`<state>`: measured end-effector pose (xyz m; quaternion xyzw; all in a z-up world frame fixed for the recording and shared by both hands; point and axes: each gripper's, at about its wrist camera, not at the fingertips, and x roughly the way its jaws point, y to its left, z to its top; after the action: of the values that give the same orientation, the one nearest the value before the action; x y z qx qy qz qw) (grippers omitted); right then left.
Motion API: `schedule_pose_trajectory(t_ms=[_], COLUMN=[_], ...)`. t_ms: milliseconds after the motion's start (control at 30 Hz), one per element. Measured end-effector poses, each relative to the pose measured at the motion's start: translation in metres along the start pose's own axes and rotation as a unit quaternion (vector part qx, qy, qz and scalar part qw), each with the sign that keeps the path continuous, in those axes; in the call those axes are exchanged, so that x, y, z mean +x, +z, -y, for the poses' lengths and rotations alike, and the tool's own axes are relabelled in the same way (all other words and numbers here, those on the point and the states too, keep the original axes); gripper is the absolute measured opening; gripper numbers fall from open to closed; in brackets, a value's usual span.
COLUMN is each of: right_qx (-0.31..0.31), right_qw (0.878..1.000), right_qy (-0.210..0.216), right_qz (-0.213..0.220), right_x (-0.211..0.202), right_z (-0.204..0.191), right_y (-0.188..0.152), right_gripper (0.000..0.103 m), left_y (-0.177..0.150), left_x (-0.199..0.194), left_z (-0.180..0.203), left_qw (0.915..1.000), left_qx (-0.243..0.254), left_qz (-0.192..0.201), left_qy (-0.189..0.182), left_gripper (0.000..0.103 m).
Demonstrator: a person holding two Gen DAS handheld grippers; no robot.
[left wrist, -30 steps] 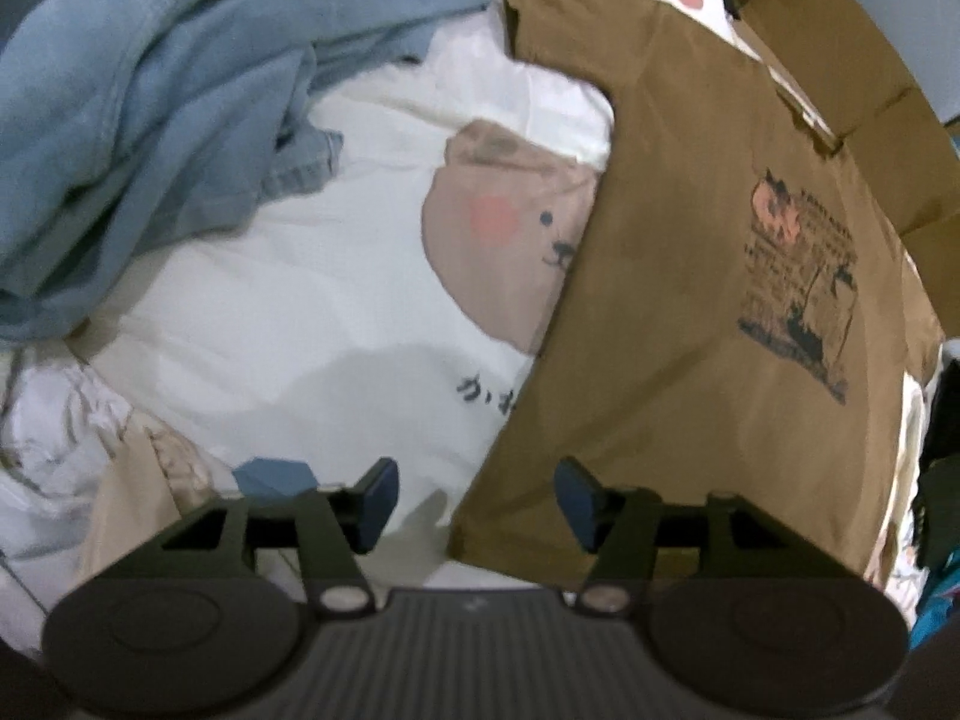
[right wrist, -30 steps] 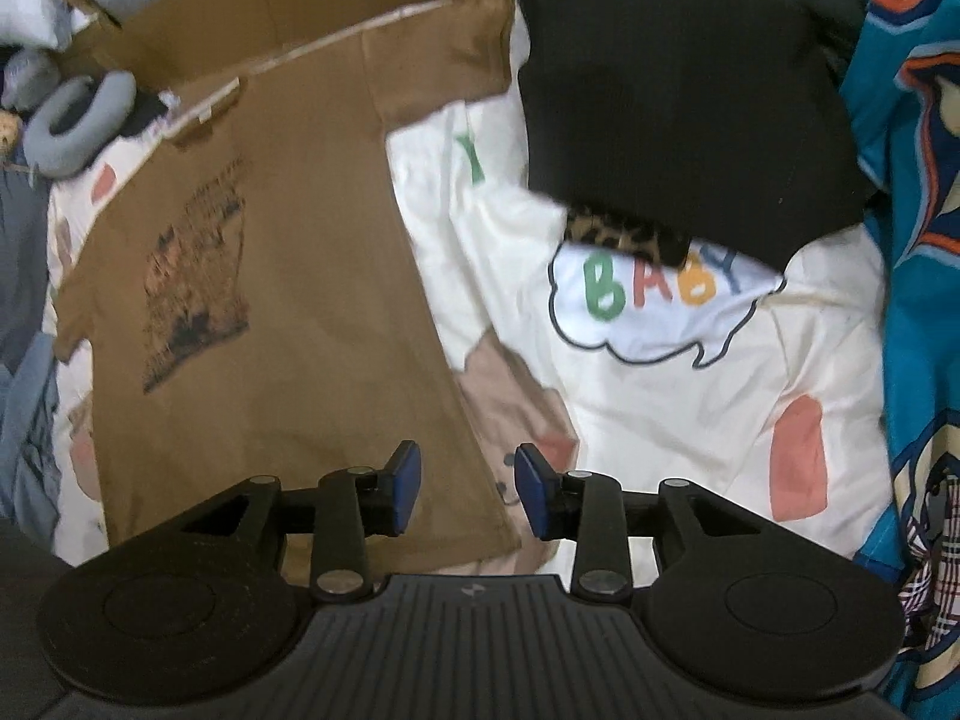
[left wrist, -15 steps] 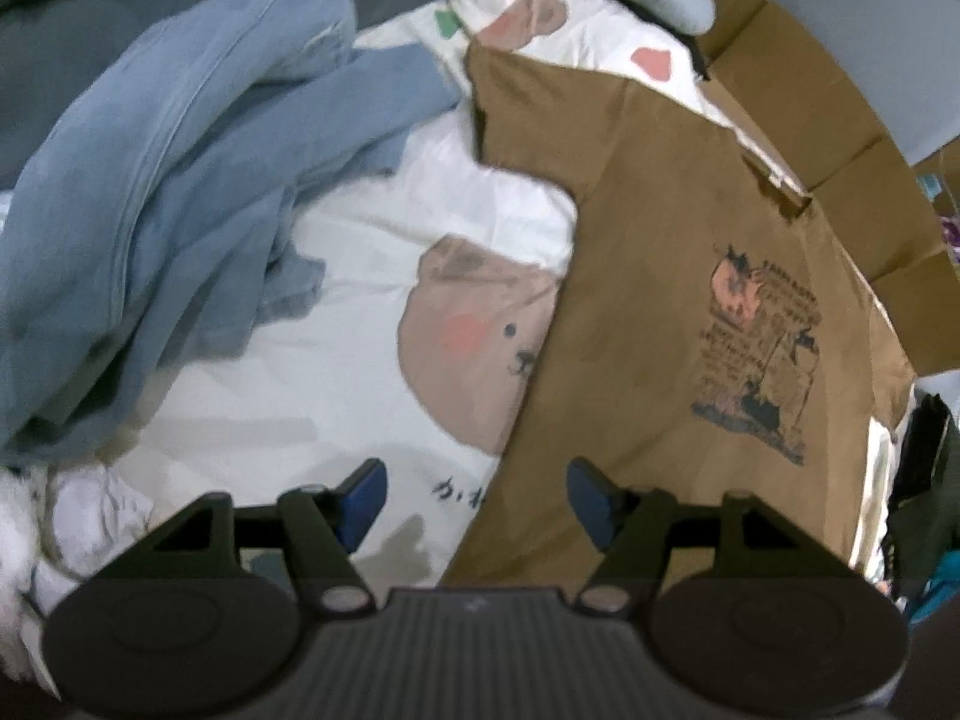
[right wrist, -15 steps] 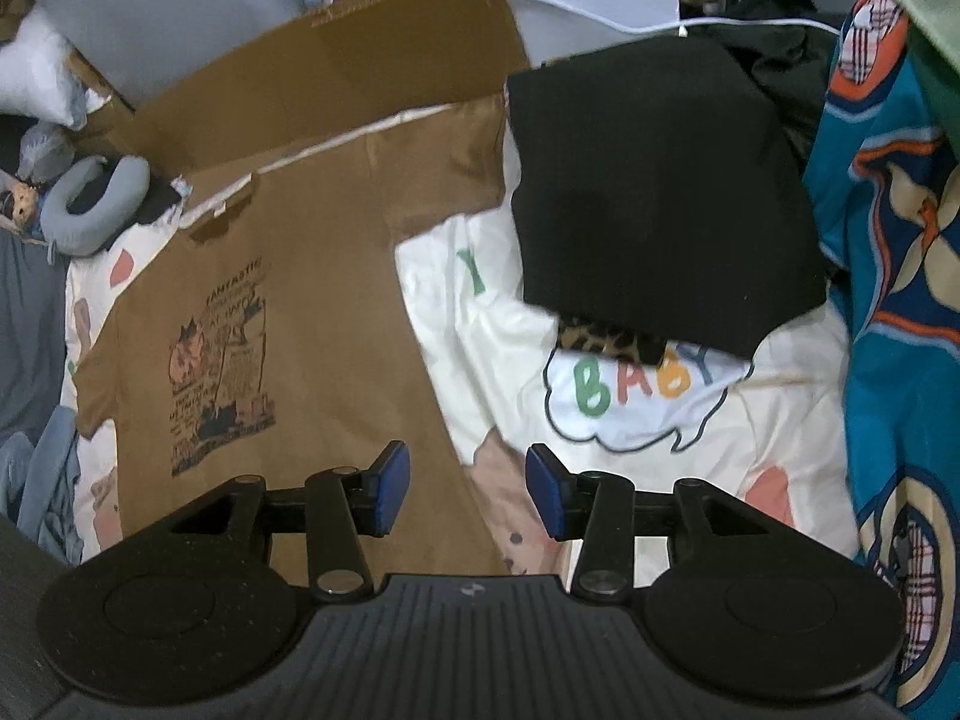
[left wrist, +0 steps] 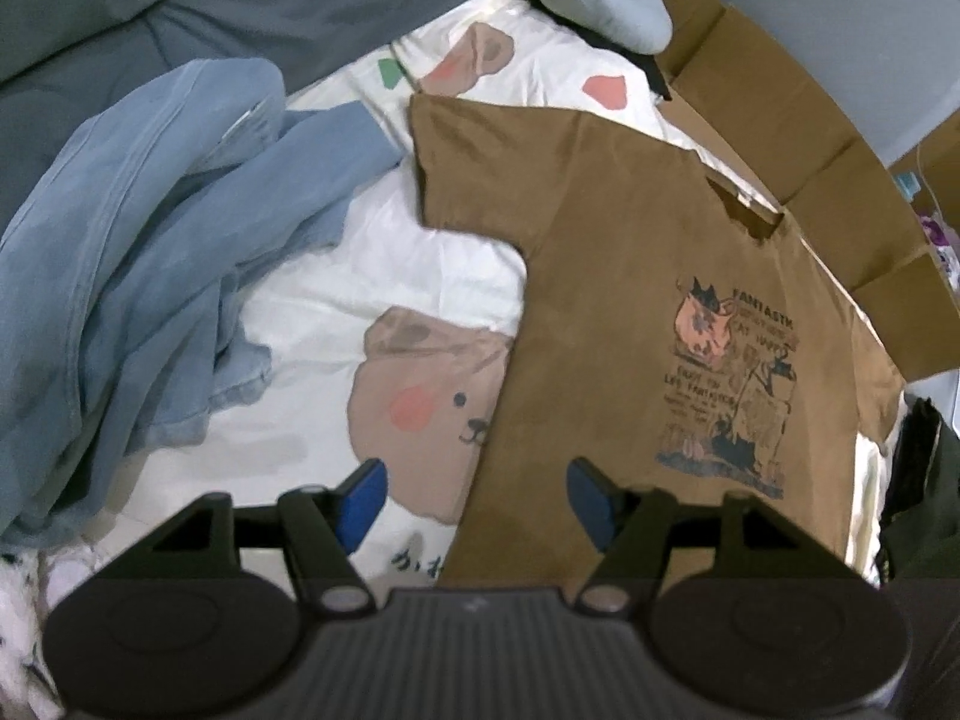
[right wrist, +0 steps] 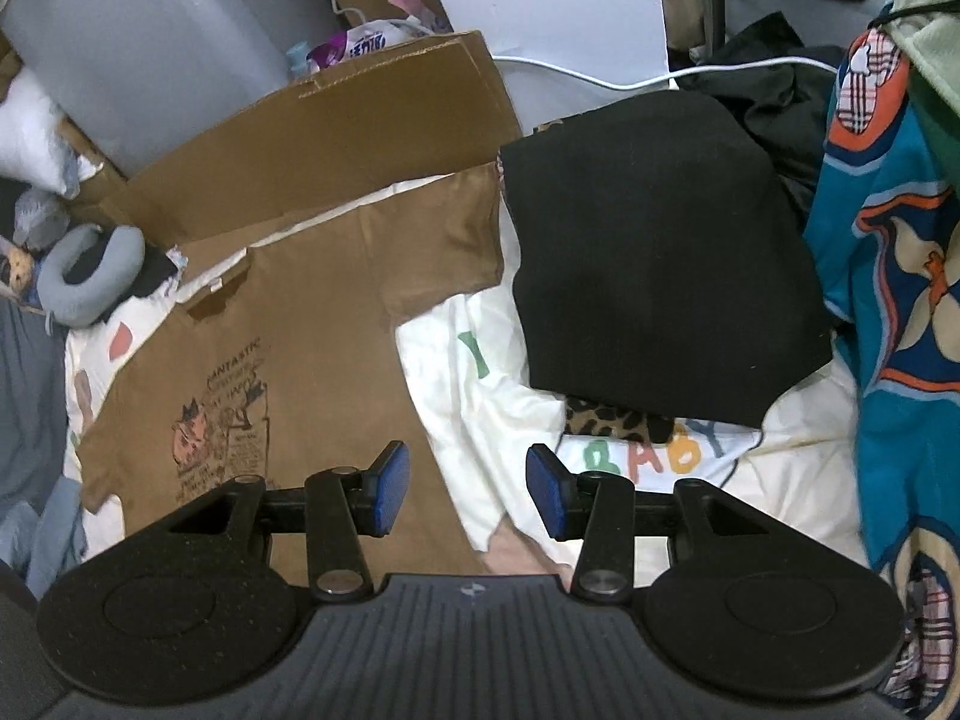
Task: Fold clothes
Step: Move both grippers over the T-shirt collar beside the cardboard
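A brown T-shirt [left wrist: 606,324] with a printed cat graphic lies flat and spread out on a white cartoon bedsheet [left wrist: 312,438]. It also shows in the right wrist view [right wrist: 312,324], sleeves out, collar toward the cardboard. My left gripper [left wrist: 477,501] is open and empty, raised over the shirt's lower left side edge. My right gripper [right wrist: 468,495] is open and empty, raised over the shirt's lower right side edge.
A heap of blue denim [left wrist: 138,240] lies left of the shirt. A folded black garment [right wrist: 660,252] lies to its right on a leopard-print piece [right wrist: 612,420]. Cardboard [right wrist: 336,138] lines the far edge. A grey neck pillow [right wrist: 90,282] and a teal patterned blanket [right wrist: 900,312] border the bed.
Both grippers have lifted and drawn back from the shirt's hem, so more of the shirt and bed shows. The right jaws have opened wider. The shirt has not moved.
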<state>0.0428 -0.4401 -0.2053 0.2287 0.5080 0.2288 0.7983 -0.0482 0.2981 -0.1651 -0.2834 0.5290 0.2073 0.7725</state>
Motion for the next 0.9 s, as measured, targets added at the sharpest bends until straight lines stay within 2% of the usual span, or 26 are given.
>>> schedule_pose_trajectory(t_ms=[233,500,900], right_qx=[0.002,0.0,-0.047], right_qw=[1.0,1.0,0.999], right_qy=[0.0,0.002,0.002], right_qz=[0.0,-0.004,0.009], right_x=[0.015,0.043,0.11], right_z=[-0.002,-0.005,-0.007], right_y=[0.009,0.019,0.024], right_gripper=[0.05,0.05,0.05], left_y=[0.024,0.051,0.092], left_x=[0.015,0.045,0.122], left_z=[0.021,0.064,0.147], left_qw=[0.9999,0.9983,0.993], left_qx=[0.01,0.048,0.105], left_qz=[0.006,0.022,0.044], left_qy=[0.0,-0.024,-0.03], left_gripper=[0.069,0.069,0.067])
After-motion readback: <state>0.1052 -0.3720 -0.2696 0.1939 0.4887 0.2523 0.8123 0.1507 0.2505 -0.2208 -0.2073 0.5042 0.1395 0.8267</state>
